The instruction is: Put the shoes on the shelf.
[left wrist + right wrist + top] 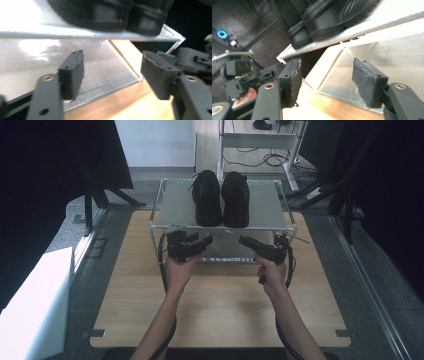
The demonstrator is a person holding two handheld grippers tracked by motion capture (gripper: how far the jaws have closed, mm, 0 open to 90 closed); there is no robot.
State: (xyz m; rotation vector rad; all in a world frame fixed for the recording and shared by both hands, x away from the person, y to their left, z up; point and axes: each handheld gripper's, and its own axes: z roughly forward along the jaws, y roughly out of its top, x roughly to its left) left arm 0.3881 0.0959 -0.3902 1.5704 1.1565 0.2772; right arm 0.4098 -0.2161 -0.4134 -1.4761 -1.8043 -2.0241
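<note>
Both shoes (221, 199) sit heels-forward on the rack (270, 215), so the left gripper (199, 244) and right gripper (250, 243), jaws apart and empty, hover just below those heels

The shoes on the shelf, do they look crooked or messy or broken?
Nothing stands out. The two black shoes stand side by side, upright, on the top shelf of the small rack. One lace trails off the left shoe, and both grippers are open below the shelf, holding nothing.

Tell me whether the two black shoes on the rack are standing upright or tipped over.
Upright. Both black shoes rest sole-down, side by side, on the top shelf of the rack, openings and laces facing up.
</note>
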